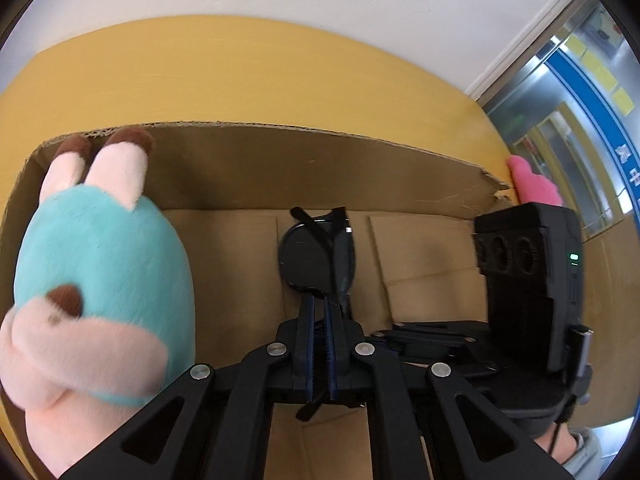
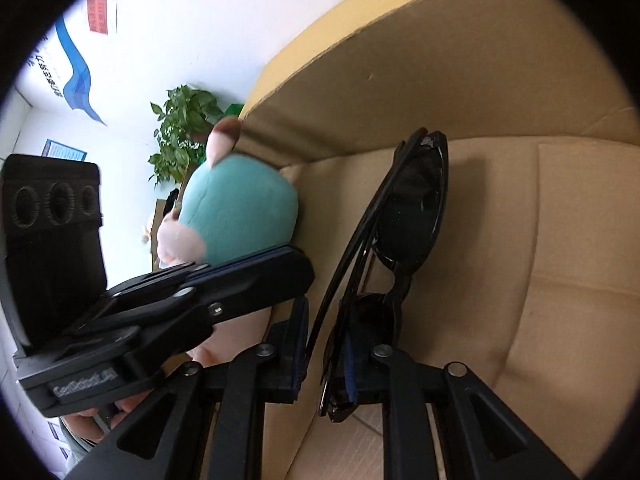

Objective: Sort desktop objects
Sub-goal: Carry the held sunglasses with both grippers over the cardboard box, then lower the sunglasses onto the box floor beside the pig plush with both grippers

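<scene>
Folded black sunglasses hang over the floor of an open cardboard box. In the left wrist view the gripper has its blue-padded fingers nearly together, and the sunglasses sit right at the tips. In the right wrist view the sunglasses run between the fingers of the right gripper, which stand a little apart with the frame between them. A teal and pink plush toy stands at the box's left side, also in the right wrist view. The left gripper shows in the right wrist view, beside the plush.
The box stands on a yellow table against a white wall. A pink plush lies beyond the box's right corner. The right gripper's body fills the right side. A green plant stands behind.
</scene>
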The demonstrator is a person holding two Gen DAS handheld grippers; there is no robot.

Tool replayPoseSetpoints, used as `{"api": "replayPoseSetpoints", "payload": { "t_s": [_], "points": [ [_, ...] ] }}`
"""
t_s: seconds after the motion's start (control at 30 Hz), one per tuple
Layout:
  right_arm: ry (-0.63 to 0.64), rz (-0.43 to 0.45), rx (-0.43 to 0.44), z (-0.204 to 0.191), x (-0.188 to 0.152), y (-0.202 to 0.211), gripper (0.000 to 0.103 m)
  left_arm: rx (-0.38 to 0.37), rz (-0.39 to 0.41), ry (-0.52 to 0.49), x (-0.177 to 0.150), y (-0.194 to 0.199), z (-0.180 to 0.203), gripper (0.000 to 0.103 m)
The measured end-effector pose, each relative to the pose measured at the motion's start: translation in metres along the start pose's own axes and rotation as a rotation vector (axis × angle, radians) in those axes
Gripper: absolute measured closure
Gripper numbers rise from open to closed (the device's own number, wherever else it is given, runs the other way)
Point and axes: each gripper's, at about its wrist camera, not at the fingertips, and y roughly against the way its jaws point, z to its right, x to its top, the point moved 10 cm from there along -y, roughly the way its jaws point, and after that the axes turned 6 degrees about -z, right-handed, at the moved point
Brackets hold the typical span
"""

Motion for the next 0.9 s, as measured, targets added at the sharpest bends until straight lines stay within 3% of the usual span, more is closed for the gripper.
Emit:
{"api": "replayPoseSetpoints", "payload": {
  "t_s": [0.1, 0.2, 0.23, 0.27, 0.3, 0.33, 0.37, 0.43, 0.57, 0.73, 0.9],
  "points": [
    [-0.016, 0.010, 0.010, 0.003, 0.004, 0.001, 0.087, 0.008, 0.003, 0.011, 0.003, -0.003, -0.002, 0.099],
    [-0.031, 0.021, 0.018, 0.004, 0.012, 0.003, 0.081, -0.001, 0.021, 0.024, 0.004, 0.004, -0.002, 0.097],
    [-0.030, 0.023, 0.015, 0.003, 0.013, 0.003, 0.072, -0.004, 0.029, 0.025, 0.004, 0.008, -0.002, 0.089],
    [-0.026, 0.025, 0.024, 0.001, 0.013, 0.005, 0.063, 0.000, 0.037, 0.025, 0.004, 0.013, -0.005, 0.075],
    [-0.022, 0.022, 0.027, -0.001, 0.013, 0.005, 0.057, 0.007, 0.049, 0.020, 0.004, 0.019, -0.005, 0.070],
    [-0.014, 0.016, 0.023, -0.002, 0.012, 0.007, 0.042, 0.006, 0.063, 0.008, 0.004, 0.026, -0.003, 0.064],
    [-0.002, 0.014, 0.012, -0.005, 0.010, 0.008, 0.032, 0.010, 0.074, -0.002, 0.002, 0.032, -0.004, 0.060],
    [0.013, 0.006, -0.033, -0.009, 0.009, 0.010, 0.025, 0.021, 0.094, -0.024, -0.001, 0.046, -0.002, 0.056],
    [0.034, -0.007, -0.148, -0.009, 0.006, 0.017, 0.025, 0.017, 0.137, -0.050, -0.008, 0.070, 0.001, 0.049],
    [0.071, -0.017, -0.282, -0.013, 0.012, 0.016, 0.025, 0.008, 0.172, -0.039, -0.018, 0.094, -0.005, 0.049],
    [0.130, -0.043, -0.458, 0.008, -0.003, 0.036, 0.025, 0.021, 0.184, -0.026, -0.027, 0.106, -0.023, 0.049]
  ]
}}
